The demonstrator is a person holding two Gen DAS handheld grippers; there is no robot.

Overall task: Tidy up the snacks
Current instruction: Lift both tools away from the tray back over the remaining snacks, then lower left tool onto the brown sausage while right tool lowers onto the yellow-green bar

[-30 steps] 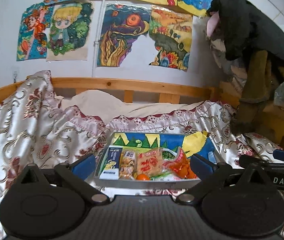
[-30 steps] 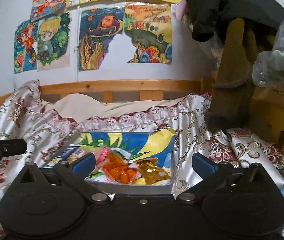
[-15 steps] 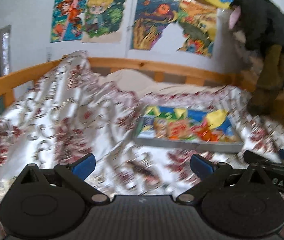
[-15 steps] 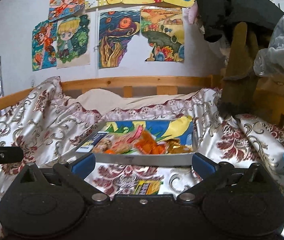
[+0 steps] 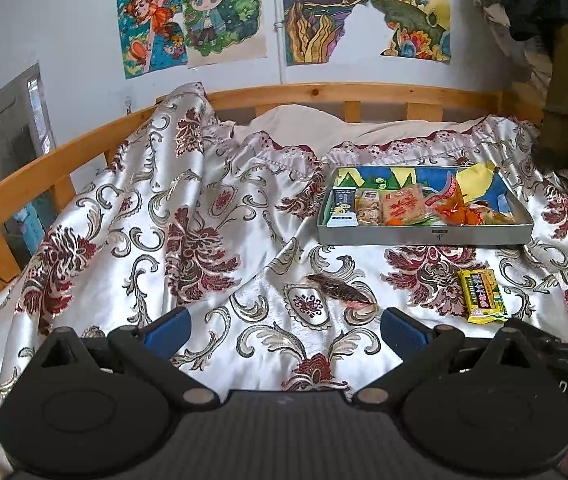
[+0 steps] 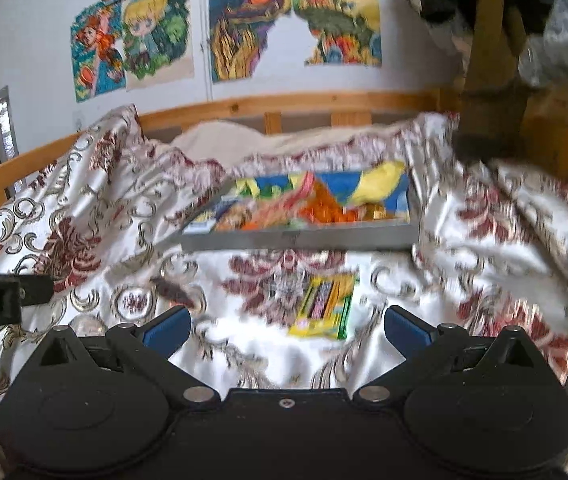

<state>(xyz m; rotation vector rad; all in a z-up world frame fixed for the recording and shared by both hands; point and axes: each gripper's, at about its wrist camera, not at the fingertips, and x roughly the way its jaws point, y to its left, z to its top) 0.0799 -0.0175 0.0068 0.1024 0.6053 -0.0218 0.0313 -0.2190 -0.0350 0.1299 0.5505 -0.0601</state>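
A grey tray with a colourful lining holds several snack packets and lies on the patterned bedspread; it also shows in the right wrist view. A yellow-green snack packet lies loose on the bedspread in front of the tray, also in the right wrist view. A dark reddish packet lies to its left, blurred in the right wrist view. My left gripper is open and empty, held back from the dark packet. My right gripper is open and empty, just before the yellow-green packet.
A wooden bed rail runs behind the bedspread, with drawings on the wall above. Dark clothes hang at the right over a wooden frame. The right gripper's body shows at the left wrist view's lower right.
Both grippers have pulled back from the tray and tilted down. The two loose packets on the bedspread have come into view. Both grippers stay open.
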